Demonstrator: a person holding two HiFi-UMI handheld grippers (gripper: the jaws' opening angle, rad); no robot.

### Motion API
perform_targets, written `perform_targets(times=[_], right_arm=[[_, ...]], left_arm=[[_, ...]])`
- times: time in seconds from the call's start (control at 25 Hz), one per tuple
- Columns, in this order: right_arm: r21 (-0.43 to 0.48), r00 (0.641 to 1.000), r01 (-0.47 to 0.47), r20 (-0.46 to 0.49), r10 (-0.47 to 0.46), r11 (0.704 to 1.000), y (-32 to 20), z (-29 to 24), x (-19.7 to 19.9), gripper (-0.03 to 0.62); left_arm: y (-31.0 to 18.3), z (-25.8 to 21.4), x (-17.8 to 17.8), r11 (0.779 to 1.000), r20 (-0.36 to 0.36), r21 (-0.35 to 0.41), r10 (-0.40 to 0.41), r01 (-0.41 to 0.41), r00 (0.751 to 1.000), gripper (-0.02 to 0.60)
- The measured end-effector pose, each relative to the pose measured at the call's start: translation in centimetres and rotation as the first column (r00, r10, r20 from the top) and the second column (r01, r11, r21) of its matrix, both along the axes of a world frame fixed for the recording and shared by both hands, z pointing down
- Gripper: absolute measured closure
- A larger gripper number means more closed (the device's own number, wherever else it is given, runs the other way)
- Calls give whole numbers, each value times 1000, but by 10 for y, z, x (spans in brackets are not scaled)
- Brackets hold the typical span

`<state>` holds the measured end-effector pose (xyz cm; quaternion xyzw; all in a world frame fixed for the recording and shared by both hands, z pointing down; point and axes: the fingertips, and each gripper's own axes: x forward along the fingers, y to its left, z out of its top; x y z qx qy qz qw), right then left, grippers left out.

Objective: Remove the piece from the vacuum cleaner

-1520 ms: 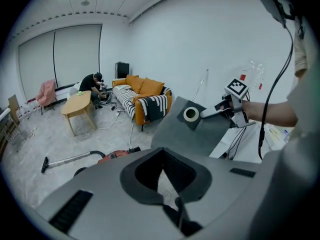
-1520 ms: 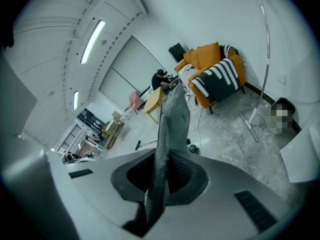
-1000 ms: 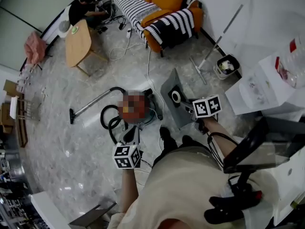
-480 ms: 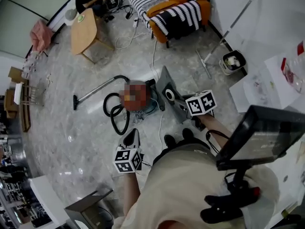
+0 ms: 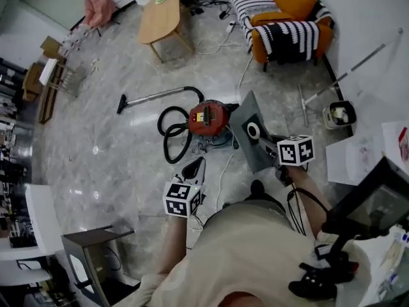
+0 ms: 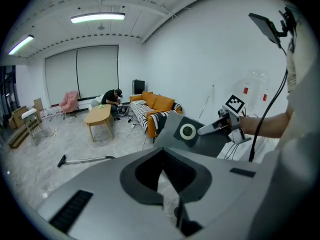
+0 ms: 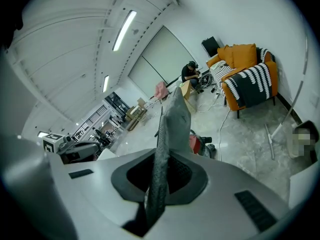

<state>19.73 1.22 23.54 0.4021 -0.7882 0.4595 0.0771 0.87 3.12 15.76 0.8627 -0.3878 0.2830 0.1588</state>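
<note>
The red vacuum cleaner [image 5: 208, 117] stands on the floor with its black hose [image 5: 171, 136] looped at its left and its wand [image 5: 156, 94] lying beyond. My right gripper [image 5: 271, 147] is shut on the flat grey dust-bag piece [image 5: 252, 142], which has a white ring [image 5: 253, 130], and holds it up clear of the vacuum on its right. In the right gripper view the piece [image 7: 170, 124] stands edge-on between the jaws, the vacuum [image 7: 194, 144] behind it. My left gripper [image 5: 193, 169] hangs in front of the vacuum, shut and holding nothing. In its view the piece [image 6: 192, 134] shows ahead.
An orange sofa [image 5: 287, 18] with striped blankets and a wooden table [image 5: 160, 18] stand at the far side, where a person sits. A mop [image 5: 345, 78] and a bin [image 5: 339, 114] are at the right wall. Cables trail over the floor [image 5: 102, 146].
The head camera has swung, shifting the whole room in view. My right gripper still holds the piece beside the vacuum. My left gripper has drawn a little back from the vacuum.
</note>
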Motion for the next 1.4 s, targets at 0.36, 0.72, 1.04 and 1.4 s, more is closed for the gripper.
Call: perform_targets(times=[0.36, 0.72, 1.04, 1.4], right_arm=[[51, 996, -23, -86, 28, 998, 32, -27, -61, 569], [90, 991, 0, -132, 12, 996, 44, -49, -99, 569], [107, 976, -56, -205, 77, 993, 104, -54, -170, 569], [70, 941, -145, -299, 160, 987, 173, -56, -162, 569]], left_arm=[[27, -15, -70, 998, -124, 54, -9, 15, 992, 588], [40, -36, -98, 994, -191, 108, 16, 5, 981, 588], [73, -36, -165, 989, -273, 129, 101, -68, 957, 588], [103, -13, -133, 977, -447, 45, 205, -207, 871, 588]])
